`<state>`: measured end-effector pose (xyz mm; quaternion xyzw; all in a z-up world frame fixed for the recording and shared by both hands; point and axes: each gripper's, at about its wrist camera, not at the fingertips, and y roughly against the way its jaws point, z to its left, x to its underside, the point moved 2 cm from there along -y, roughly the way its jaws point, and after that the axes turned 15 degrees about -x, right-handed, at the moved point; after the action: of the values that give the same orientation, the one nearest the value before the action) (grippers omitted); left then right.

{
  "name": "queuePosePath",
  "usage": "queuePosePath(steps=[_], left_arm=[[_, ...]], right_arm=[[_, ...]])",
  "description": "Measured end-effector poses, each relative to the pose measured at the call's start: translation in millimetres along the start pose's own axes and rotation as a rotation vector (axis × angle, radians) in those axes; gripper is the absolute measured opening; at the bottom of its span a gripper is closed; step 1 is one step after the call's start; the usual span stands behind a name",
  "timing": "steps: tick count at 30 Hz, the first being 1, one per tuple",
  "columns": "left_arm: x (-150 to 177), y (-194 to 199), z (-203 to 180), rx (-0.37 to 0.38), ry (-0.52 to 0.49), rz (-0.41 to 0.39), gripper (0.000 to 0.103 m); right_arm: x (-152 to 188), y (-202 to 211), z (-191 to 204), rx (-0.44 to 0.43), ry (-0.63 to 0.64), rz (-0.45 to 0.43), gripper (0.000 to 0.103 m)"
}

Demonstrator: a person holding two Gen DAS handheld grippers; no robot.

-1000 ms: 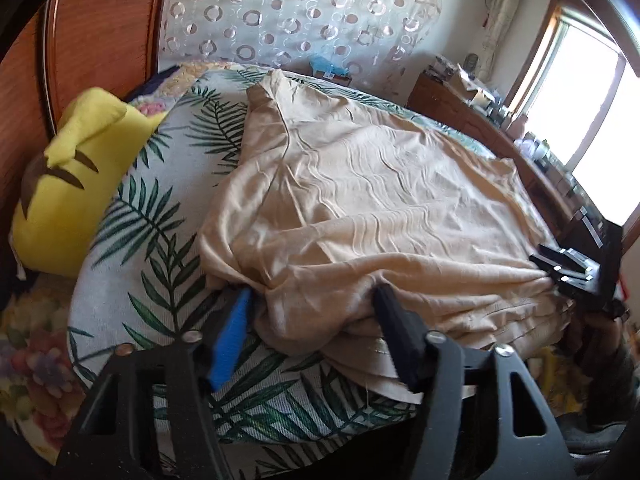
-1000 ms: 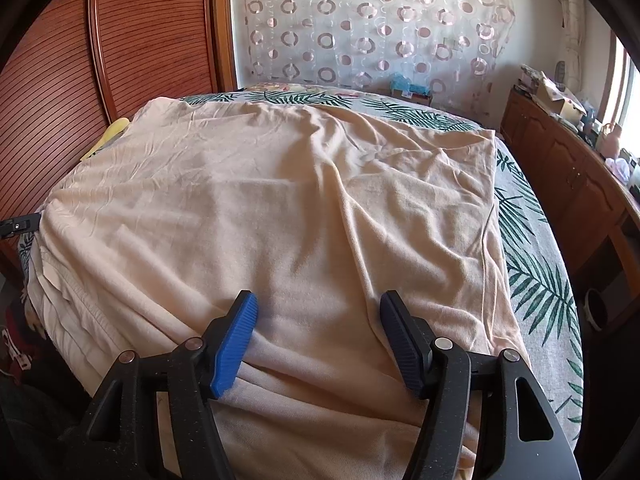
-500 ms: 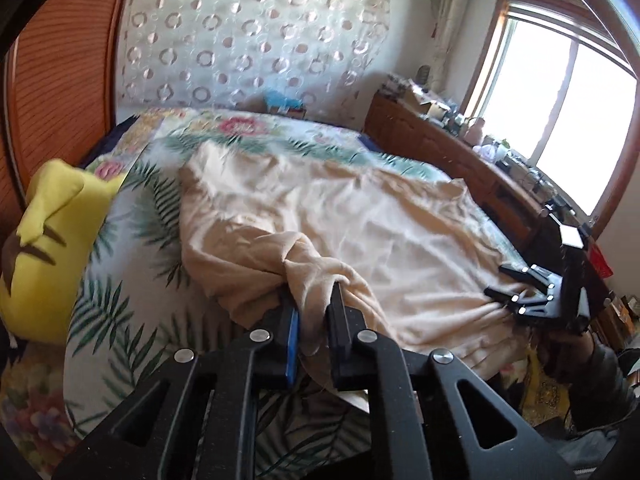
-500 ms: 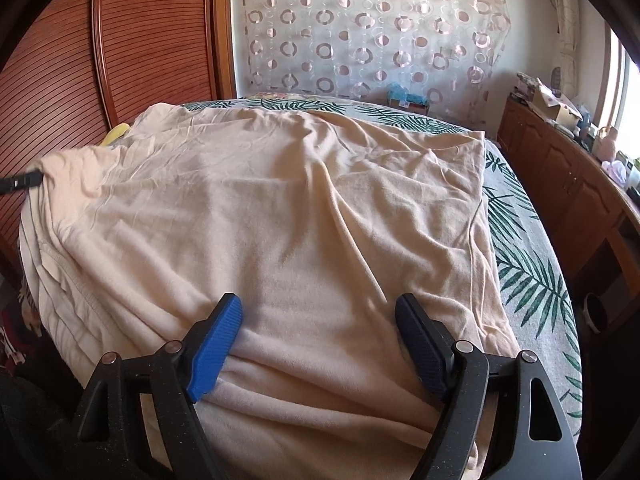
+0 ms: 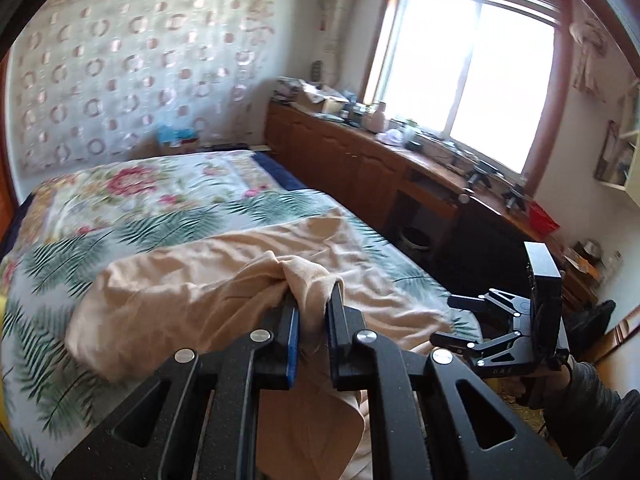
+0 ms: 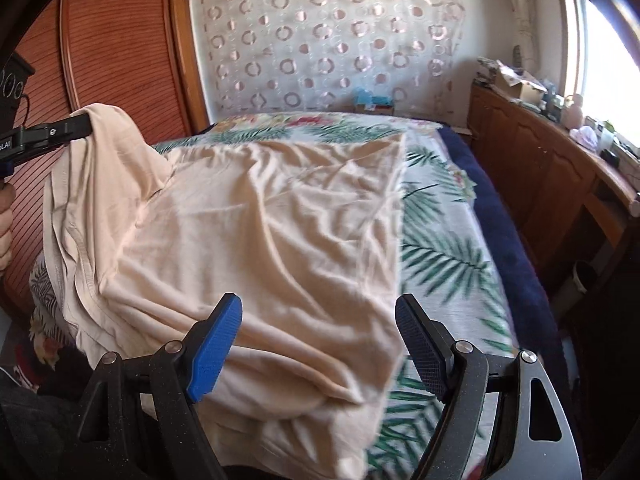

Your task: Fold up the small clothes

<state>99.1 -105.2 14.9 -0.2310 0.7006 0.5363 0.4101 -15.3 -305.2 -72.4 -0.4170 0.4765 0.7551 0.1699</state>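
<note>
A peach cloth garment (image 6: 272, 236) lies spread on the bed. My left gripper (image 5: 312, 312) is shut on a bunched corner of the garment (image 5: 304, 280) and holds it up above the bed. From the right wrist view that left gripper (image 6: 86, 124) shows at the far left with cloth draped down from it. My right gripper (image 6: 320, 332) stands open just above the garment's near edge, with cloth below the gap and nothing pinched. In the left wrist view the right gripper (image 5: 444, 320) appears at the right, open, in a person's hand.
The bed (image 6: 448, 256) has a leaf-print cover and a dark blue edge. A wooden cabinet run (image 5: 360, 160) with clutter lines the window wall. A red-brown wardrobe (image 6: 120, 56) stands left of the bed. A bin (image 5: 416, 236) sits on the floor by the cabinet.
My left gripper closed on the garment's corner, then lifted and carried it over the bed, turning toward the window. My right gripper opened wider and drew back slightly toward the near edge.
</note>
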Motion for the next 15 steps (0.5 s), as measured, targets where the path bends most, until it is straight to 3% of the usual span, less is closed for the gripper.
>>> queuePosePath(steps=[5,6,8,12,15], left_arm=[[-7,-7,-36,0.087,-0.050,0.039,0.015],[-5,-7,-38,0.090,-0.062,0.048,0.021],[-1,-3,-41,0.092,-0.077,0.052,0.048],[2,9,-32,0.041,-0.106,0.039,0.066],[3,17,-17,-0.007,-0.086,0.017,0.070]], right_arm=[[1,23,-12,0.021,-0.040,-0.042,0.081],[2,25,-12,0.024,-0.044,-0.044,0.081],[1,24,-13,0.031,-0.044,-0.044,0.081],[0,19,-17,0.027,-0.046,-0.035,0.081],[-5,17,-15,0.016,-0.042,-0.038,0.081]])
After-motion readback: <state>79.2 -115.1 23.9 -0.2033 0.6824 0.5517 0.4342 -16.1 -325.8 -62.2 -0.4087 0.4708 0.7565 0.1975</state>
